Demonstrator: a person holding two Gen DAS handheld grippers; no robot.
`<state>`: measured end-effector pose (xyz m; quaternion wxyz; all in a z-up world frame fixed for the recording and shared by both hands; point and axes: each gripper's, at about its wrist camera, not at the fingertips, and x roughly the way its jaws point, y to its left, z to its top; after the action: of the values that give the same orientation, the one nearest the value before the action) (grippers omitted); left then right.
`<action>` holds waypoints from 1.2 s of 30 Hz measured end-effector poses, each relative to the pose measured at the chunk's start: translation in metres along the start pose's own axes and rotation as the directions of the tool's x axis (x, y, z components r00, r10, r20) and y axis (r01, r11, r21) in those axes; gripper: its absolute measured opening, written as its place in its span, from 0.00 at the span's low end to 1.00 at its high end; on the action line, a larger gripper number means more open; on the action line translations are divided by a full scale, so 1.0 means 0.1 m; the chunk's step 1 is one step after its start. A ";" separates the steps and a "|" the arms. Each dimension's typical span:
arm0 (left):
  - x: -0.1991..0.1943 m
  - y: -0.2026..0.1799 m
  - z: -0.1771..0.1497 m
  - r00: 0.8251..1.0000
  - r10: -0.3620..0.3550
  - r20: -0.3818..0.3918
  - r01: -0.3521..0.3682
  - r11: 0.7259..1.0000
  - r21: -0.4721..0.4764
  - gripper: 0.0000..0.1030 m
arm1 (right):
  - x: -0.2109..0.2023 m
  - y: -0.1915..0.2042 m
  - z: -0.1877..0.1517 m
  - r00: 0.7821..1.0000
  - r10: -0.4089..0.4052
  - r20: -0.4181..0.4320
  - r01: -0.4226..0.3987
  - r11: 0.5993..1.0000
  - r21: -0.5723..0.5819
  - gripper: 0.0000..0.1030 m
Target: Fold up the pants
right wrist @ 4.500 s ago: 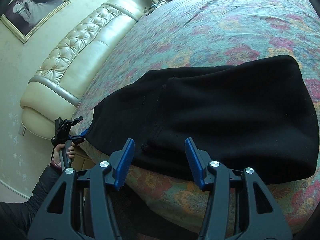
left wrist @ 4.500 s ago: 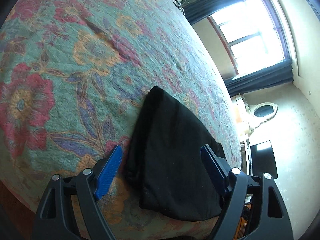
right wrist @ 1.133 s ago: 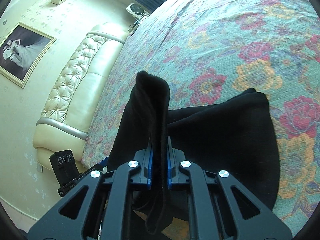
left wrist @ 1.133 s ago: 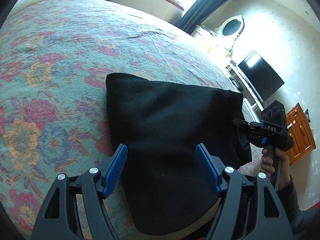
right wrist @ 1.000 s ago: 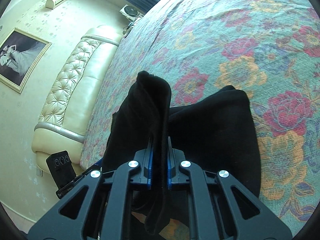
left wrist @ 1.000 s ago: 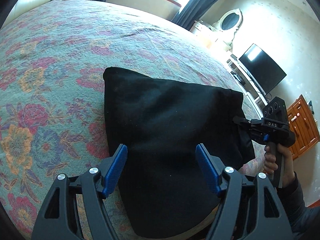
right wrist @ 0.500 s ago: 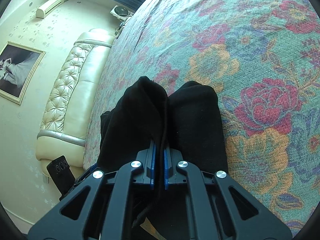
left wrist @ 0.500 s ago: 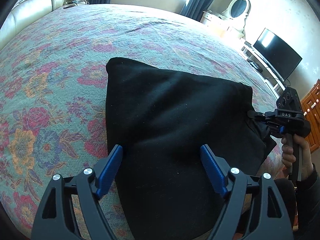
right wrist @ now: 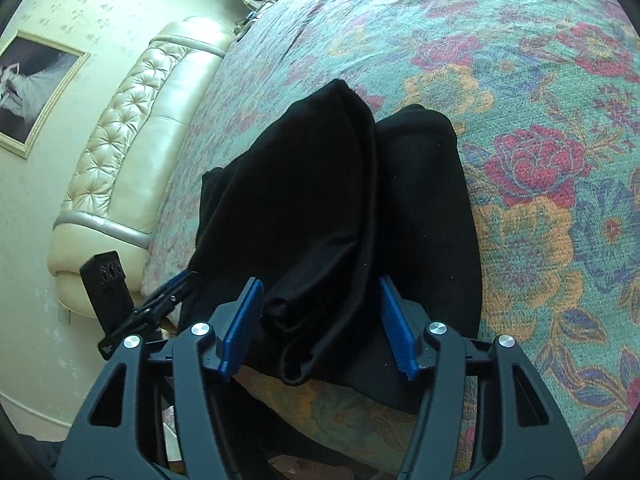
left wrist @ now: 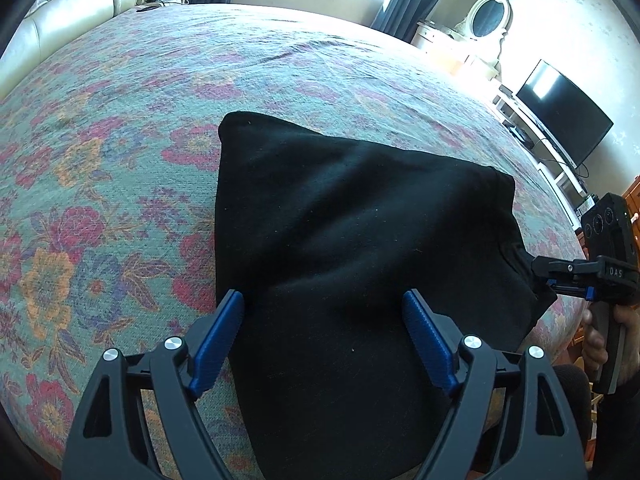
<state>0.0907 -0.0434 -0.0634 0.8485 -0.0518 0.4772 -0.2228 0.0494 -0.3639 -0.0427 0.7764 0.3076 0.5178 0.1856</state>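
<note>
Floral bedspread (left wrist: 120,160) under soft, limp black pants (left wrist: 340,240): your right gripper (right wrist: 320,320) is opening off their bunched edge, left gripper (left wrist: 324,336) wide, empty; regrip folded corners.

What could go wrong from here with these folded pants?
The right claw is opening with a bunched edge of the black pants standing between its blue pads, so that ridge may flop unevenly. The pants also overhang the bed's near edge and might slide off. The open left claw could rumple the top layer.
</note>
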 end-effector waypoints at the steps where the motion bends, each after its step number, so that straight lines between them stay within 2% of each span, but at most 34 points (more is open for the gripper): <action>1: -0.03 0.02 0.00 1.000 -0.002 0.003 0.002 1.000 -0.014 0.78 | -0.01 0.02 -0.02 1.000 -0.012 0.006 0.012 1.000 -0.007 0.57; 3: -0.07 0.08 -0.01 1.000 -0.015 0.002 0.015 0.999 -0.051 0.78 | 0.00 0.06 -0.04 0.999 -0.034 0.004 0.034 0.999 -0.025 0.56; 4: -0.08 0.11 -0.02 1.000 -0.021 -0.001 0.021 0.998 -0.067 0.78 | 0.00 0.07 -0.05 0.999 -0.047 0.005 0.047 0.998 -0.032 0.52; 5: -0.09 0.14 -0.04 1.000 -0.022 -0.005 0.021 0.997 -0.078 0.78 | 0.01 0.08 -0.06 0.998 -0.064 0.004 0.064 0.997 -0.039 0.42; 8: -0.09 0.17 -0.10 1.000 -0.021 -0.010 0.020 0.996 -0.087 0.78 | 0.03 0.04 -0.07 0.998 -0.068 -0.014 0.068 0.997 -0.043 0.33; 9: -0.10 0.16 -0.11 1.000 -0.021 -0.009 0.020 0.996 -0.084 0.78 | 0.04 0.03 -0.07 0.998 -0.066 -0.015 0.065 0.997 -0.043 0.28; 10: -0.10 0.16 -0.12 1.000 -0.020 -0.006 0.020 0.996 -0.082 0.78 | 0.04 0.03 -0.07 0.999 -0.046 -0.019 0.045 0.998 -0.036 0.17; 11: -0.11 0.14 -0.12 1.000 -0.024 -0.009 0.023 0.997 -0.079 0.78 | 0.03 0.03 -0.07 0.999 -0.029 -0.015 0.029 0.999 -0.026 0.14; 17: -0.14 0.04 -0.11 0.999 -0.039 -0.002 0.039 0.998 -0.050 0.78 | -0.15 0.09 -0.12 0.998 -0.048 0.034 0.050 0.997 -0.059 0.11; 24: -0.05 -0.01 -0.13 0.999 -0.042 -0.019 0.041 0.999 -0.030 0.78 | -0.25 -0.16 -0.16 0.997 -0.049 0.055 0.049 0.999 0.008 0.11; 27: 0.00 0.00 -0.17 0.999 -0.044 -0.022 0.044 0.999 -0.026 0.78 | -0.22 -0.28 -0.19 0.998 -0.031 0.048 0.030 0.999 0.032 0.11; 33: -0.05 0.01 -0.16 0.999 -0.041 -0.011 0.041 0.999 -0.022 0.79 | -0.23 -0.50 -0.21 0.996 0.073 0.053 -0.078 0.992 0.096 0.11; 36: -0.22 0.06 -0.06 0.998 -0.048 0.042 0.050 0.998 -0.039 0.79 | -0.35 -0.47 -0.20 0.996 0.070 0.052 -0.074 0.994 0.083 0.13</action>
<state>0.0778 -0.0278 -0.0508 0.8511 -0.0850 0.4628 -0.2330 0.0162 -0.4142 -0.0552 0.7678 0.3632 0.4949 0.1836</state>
